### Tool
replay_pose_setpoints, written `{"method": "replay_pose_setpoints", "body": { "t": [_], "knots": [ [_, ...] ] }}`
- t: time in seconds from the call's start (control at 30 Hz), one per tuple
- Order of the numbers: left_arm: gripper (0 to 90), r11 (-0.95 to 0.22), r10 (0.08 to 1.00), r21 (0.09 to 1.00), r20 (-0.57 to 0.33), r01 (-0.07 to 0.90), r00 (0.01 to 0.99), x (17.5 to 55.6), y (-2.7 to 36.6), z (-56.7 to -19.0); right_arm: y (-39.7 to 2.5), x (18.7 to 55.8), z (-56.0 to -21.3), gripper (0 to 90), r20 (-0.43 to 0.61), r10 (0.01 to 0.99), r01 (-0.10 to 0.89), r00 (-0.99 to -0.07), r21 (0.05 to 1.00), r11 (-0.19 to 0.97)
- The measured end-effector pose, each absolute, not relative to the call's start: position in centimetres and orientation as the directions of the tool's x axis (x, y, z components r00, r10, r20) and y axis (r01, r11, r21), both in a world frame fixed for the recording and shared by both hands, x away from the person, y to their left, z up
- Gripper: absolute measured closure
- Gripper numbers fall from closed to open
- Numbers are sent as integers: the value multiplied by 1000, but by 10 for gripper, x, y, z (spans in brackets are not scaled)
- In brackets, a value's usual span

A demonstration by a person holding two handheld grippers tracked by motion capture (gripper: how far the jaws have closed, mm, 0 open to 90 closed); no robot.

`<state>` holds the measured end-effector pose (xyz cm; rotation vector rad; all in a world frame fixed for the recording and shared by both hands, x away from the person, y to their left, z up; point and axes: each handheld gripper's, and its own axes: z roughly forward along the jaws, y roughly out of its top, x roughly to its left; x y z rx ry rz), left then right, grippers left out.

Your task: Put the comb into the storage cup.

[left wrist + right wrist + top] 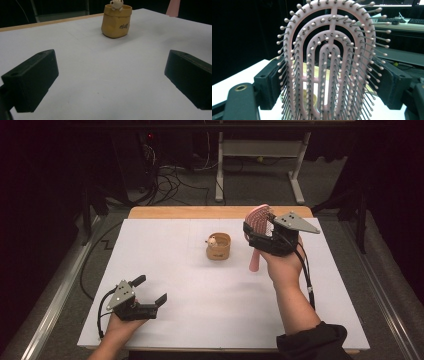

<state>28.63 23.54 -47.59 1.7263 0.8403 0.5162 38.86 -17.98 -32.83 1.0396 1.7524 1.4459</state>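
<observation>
Held upright above the white table top (200,320), to the right of the yellow-brown pot (219,246) and a little nearer the person: a pink vented hairbrush (260,220), clamped by its head between the jaws of the right gripper (265,236), bristles toward that gripper's camera, handle hanging down below the jaws. Seen close in the right gripper view, the hairbrush (332,62) showed open arched slots and ball-tipped pins, with a black jaw pressed against each side of the head. Stood on the table toward its far edge, the pot (116,21) carried dark lettering on its side and held a small pale animal figure (116,4) peeking over the rim; contents below the figure could not be made out. Rested low near the table, well to the left of the pot and much nearer the person: the left gripper (150,290), jaws spread wide apart, nothing between them, pointed toward the pot.
</observation>
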Motion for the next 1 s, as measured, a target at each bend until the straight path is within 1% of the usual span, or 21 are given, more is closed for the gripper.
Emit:
{"method": "replay_pose_setpoints", "body": {
  "t": [0.33, 1.0],
  "knots": [
    [0, -156, 748, 947, -71, 279, 660, 287, 235, -476, -175, 395, -326, 203, 8, 873, 164, -488, 983, 83],
    [0, -150, 746, 946, -82, 287, 661, 287, 236, -476, -168, 411, -321, 203, 33, 881, 137, -471, 990, 37]
  ]
}}
